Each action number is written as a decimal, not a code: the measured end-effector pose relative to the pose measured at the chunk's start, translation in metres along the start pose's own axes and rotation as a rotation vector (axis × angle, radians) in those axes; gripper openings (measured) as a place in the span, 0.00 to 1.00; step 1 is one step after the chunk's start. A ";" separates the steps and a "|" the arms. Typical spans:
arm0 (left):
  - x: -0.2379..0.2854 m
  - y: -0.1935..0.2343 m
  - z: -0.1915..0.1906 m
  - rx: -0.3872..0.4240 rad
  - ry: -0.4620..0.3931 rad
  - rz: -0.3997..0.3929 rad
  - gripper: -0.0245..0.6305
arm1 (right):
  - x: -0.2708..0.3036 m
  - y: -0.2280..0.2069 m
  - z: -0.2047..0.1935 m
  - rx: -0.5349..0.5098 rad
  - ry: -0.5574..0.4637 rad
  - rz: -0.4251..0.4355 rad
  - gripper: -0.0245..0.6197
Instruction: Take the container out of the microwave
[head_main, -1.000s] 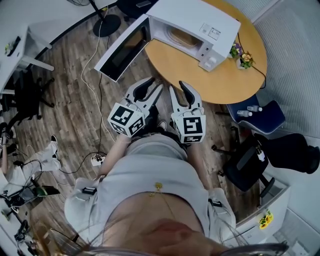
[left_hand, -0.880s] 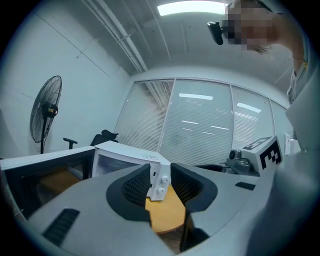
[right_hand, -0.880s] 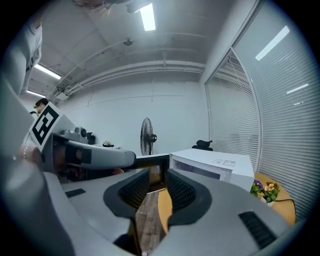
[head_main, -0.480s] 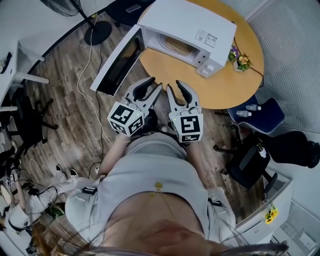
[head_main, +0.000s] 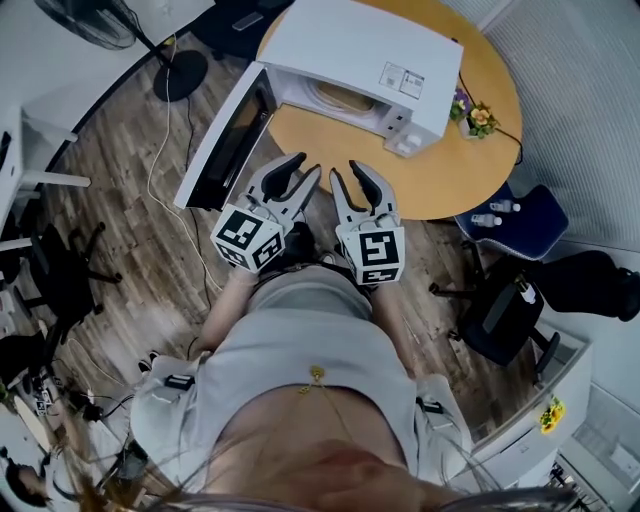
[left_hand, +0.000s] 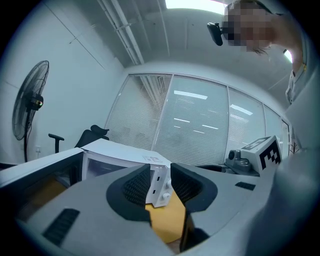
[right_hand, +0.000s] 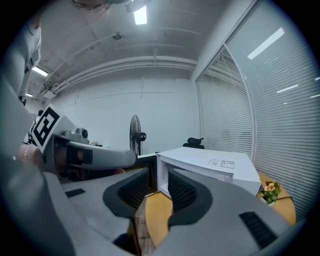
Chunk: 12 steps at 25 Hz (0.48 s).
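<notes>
The person (head_main: 300, 350) holds two claws low in front of the waist, side by side and close together, both pointing forward and away from the body. The left claw (head_main: 303, 170) has its jaws apart, and so does the right claw (head_main: 347, 172).

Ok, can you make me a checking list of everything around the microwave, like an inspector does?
Surface: round wooden table, carrying the microwave.
Job's things: white microwave with its door swung open; something pale and round shows inside, can't tell if it is the container.
Clutter: small flower pot beside the microwave; bottles on a blue chair.
Grippers: left hand-held gripper and right hand-held gripper are both open and empty, side by side, short of the microwave.
Cables: white cable trailing over the floor near the door.
Surroundings: wood floor, standing fan, black office chair.
</notes>
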<state>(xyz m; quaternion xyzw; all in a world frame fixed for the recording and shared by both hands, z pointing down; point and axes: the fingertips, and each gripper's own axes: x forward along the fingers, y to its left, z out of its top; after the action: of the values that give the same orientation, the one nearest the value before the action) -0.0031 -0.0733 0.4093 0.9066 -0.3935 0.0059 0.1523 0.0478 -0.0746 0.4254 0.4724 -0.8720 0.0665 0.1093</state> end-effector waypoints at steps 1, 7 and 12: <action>0.003 0.002 0.000 -0.002 0.001 -0.003 0.23 | 0.003 -0.002 0.000 -0.004 0.004 -0.005 0.24; 0.020 0.019 0.005 -0.015 -0.007 -0.034 0.23 | 0.020 -0.015 0.000 -0.001 0.010 -0.040 0.24; 0.033 0.031 0.012 -0.028 -0.017 -0.074 0.23 | 0.035 -0.022 0.003 -0.009 0.014 -0.070 0.24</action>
<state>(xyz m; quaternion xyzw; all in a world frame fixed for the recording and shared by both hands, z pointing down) -0.0041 -0.1197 0.4104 0.9183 -0.3610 -0.0128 0.1620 0.0469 -0.1159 0.4313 0.5019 -0.8543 0.0622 0.1196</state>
